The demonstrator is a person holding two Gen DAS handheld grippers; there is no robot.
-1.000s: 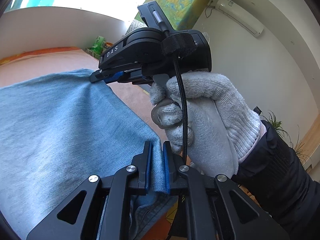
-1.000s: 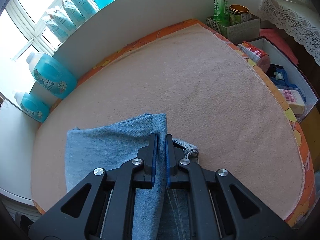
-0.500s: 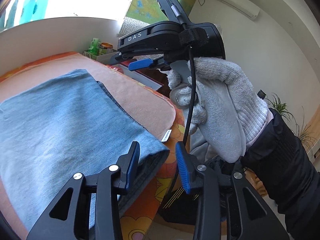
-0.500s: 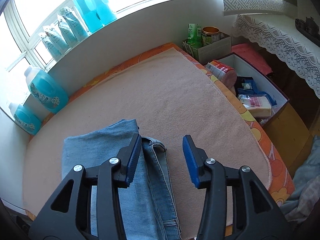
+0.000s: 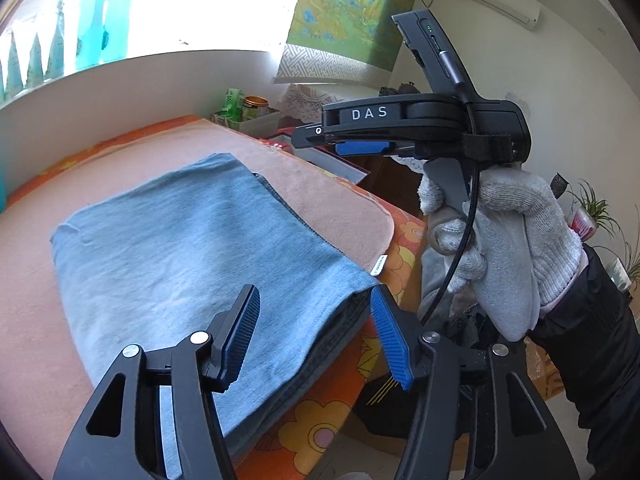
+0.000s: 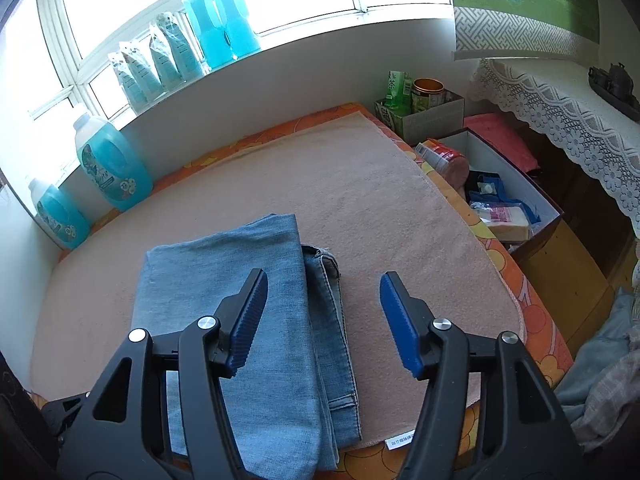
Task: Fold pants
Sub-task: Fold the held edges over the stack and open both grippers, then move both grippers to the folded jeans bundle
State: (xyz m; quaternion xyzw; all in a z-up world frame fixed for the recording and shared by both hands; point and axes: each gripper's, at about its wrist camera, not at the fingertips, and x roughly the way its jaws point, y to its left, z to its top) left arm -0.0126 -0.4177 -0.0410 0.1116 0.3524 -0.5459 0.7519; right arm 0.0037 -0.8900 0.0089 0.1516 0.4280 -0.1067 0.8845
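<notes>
The light blue denim pants (image 5: pixel 192 248) lie folded into a flat stack on the peach towel (image 5: pixel 328 192). My left gripper (image 5: pixel 316 336) hovers above the stack's near corner, its jaws opening and nothing gripped between the blue pads. In the right wrist view the same pants (image 6: pixel 248 304) lie below and left of my right gripper (image 6: pixel 324 322), whose jaws are also opening, empty, over the stack's right edge and the bare towel (image 6: pixel 400 216). From the left wrist view the right gripper (image 5: pixel 360 140) is seen lifted above the table's far side, held by a gloved hand (image 5: pixel 508 240).
Blue detergent bottles (image 6: pixel 112 164) and pouches (image 6: pixel 160 64) line the windowsill. A carton with cans (image 6: pixel 420 108) and an open box of packets (image 6: pixel 500 196) stand at the right of the table. A lace-covered shelf (image 6: pixel 560 112) lies beyond; crumpled cloth (image 6: pixel 600 380) sits low right.
Both grippers were shut on the denim a second ago; both have let go, spread their jaws and drawn back and up. The pants now lie flat and released.
</notes>
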